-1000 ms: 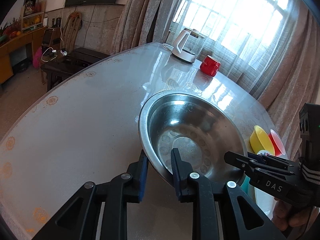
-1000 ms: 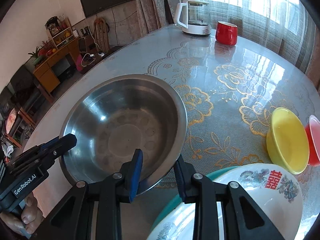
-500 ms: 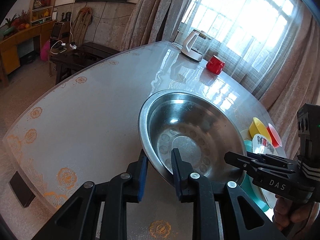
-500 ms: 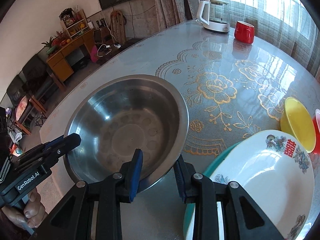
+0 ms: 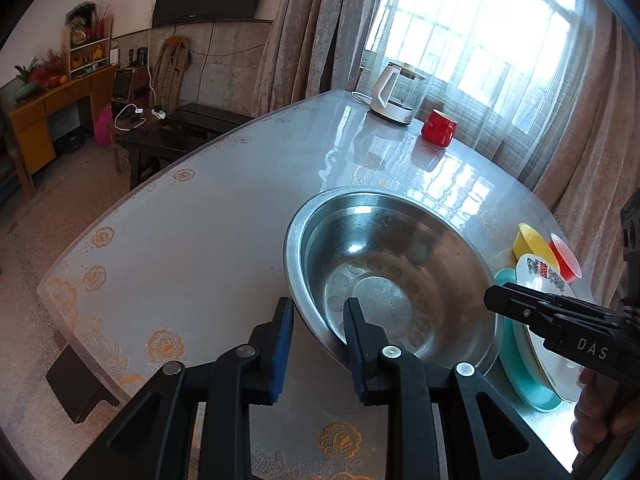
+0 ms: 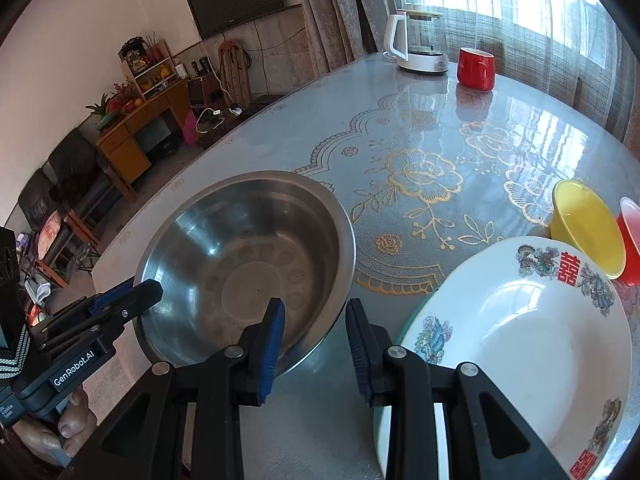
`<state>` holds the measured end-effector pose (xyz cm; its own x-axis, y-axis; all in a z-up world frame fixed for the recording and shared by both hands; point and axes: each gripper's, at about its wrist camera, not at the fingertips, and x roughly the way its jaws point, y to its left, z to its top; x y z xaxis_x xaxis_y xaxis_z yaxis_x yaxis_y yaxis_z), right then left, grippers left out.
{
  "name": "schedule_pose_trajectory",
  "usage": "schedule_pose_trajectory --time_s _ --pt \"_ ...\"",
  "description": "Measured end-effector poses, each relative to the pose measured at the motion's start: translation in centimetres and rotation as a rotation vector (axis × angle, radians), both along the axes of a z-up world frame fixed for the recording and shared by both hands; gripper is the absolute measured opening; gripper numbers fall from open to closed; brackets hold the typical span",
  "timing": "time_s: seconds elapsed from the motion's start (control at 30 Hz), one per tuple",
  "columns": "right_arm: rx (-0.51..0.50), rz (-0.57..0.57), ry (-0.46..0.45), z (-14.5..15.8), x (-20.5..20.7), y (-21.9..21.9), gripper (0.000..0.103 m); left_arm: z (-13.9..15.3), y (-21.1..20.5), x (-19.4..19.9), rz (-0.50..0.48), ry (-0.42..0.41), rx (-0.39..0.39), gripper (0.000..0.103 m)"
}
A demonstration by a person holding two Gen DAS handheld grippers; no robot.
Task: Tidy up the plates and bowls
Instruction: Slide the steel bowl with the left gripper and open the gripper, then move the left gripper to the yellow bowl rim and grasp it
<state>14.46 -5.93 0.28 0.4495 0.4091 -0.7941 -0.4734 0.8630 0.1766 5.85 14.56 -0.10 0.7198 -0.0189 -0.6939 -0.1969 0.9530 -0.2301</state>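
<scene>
A large steel bowl (image 5: 384, 280) (image 6: 248, 264) hangs between my two grippers, just over the table. My left gripper (image 5: 318, 320) is shut on its near-left rim, one finger inside and one outside. At the opposite rim my right gripper (image 6: 314, 320) is shut the same way. Each gripper shows in the other's view: the right gripper (image 5: 520, 308) and the left gripper (image 6: 120, 304). To the right lies a white plate with a red character (image 6: 520, 344) on a teal plate (image 5: 520, 368). Behind them lean a yellow bowl (image 6: 588, 228) and a red bowl (image 6: 630, 240).
The round glass-topped table (image 6: 400, 120) has a gold floral cloth under the glass. A white kettle (image 6: 416, 44) and a red mug (image 6: 476, 68) stand at its far side by the curtained window. Beyond the left edge are a dark bench and wooden furniture.
Both grippers have drawn back toward the near edge of the table with the steel bowl held between them. More of the table's left edge and the white plate now shows.
</scene>
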Motion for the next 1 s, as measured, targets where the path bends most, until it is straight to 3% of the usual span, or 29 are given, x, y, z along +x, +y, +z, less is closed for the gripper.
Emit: schedule_pose_trajectory --time_s 0.4,1.0 --pt "0.121 -0.072 -0.056 2.3 -1.1 -2.9 0.032 2.2 -0.5 -0.7 0.007 -0.062 0.052 0.025" --pt "0.263 -0.368 -0.084 3.9 -0.8 -15.0 0.032 3.6 -8.6 2.7 -0.205 -0.070 0.122 0.026"
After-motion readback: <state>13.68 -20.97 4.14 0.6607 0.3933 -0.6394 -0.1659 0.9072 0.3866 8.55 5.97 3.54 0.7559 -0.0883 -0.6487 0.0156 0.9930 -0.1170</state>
